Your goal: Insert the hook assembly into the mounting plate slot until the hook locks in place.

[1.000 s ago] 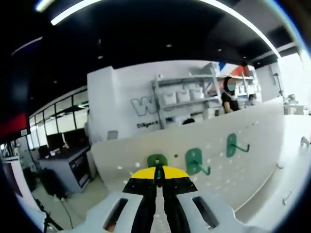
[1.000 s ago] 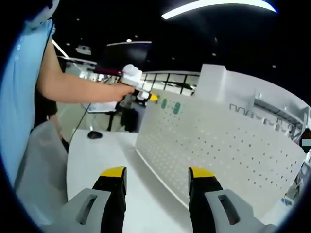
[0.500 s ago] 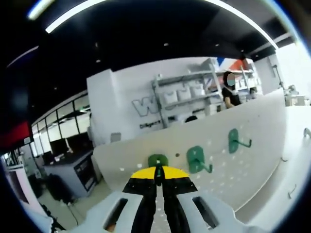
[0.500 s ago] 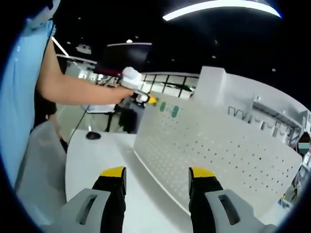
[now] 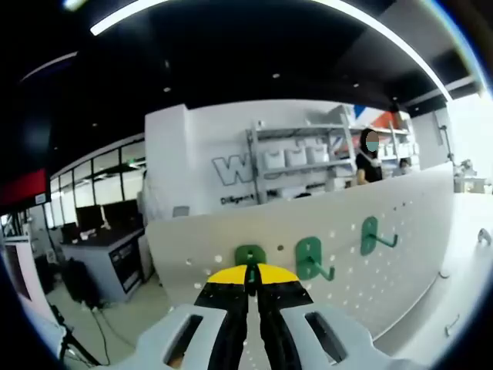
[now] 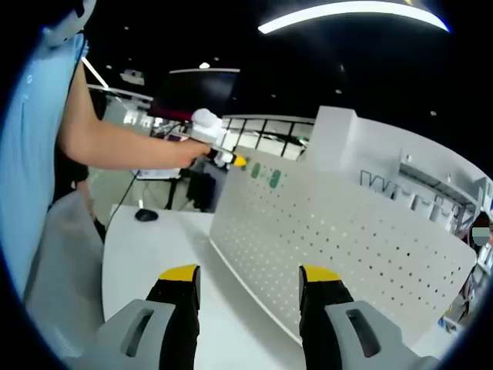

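A white pegboard mounting plate stands upright on a white table. My left gripper is shut on a green hook assembly, holding it against the plate near its upper end. Two more green hooks hang further along the plate. The right gripper view shows the plate from the front. A person's arm holds the left gripper at the plate's far top corner, beside the green hooks. My right gripper is open and holds nothing, low in front of the plate.
A small dark object lies on the table at the far left. Small metal hooks lie on the table beside the plate. A person's blue-clad torso is close on the left. Shelving and a person stand behind the plate.
The left gripper has stayed at the plate with the green hook in its jaws; both views shifted slightly. The right gripper has kept open and still.
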Demonstrator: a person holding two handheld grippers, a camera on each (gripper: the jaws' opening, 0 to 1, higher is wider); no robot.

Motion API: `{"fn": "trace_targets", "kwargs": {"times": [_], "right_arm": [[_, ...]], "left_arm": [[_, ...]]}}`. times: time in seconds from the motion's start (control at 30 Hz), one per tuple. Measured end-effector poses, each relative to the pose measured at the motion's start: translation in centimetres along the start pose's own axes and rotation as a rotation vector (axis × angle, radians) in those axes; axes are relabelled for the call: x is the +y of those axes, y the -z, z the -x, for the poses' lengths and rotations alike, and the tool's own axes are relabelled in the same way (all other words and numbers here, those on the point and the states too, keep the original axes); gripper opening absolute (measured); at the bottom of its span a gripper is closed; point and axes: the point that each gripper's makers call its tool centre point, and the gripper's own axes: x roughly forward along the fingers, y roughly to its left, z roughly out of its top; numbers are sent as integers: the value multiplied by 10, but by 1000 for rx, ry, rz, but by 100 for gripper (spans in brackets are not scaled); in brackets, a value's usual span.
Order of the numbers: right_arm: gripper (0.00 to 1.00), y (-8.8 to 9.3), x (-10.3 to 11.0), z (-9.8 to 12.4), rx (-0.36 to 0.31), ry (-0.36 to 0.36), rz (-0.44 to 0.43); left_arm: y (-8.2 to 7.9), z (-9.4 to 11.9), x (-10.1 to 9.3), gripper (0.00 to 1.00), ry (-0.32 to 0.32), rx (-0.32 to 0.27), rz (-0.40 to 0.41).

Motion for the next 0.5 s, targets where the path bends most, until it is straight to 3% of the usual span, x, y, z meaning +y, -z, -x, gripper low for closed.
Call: {"fn": "trace_targets", "kwargs": {"times": [0.5], "right_arm": [[52,-3,-5,6,-3,18,10]], "left_arm": [[0,0,-1,3,-40,2,-51]]}}
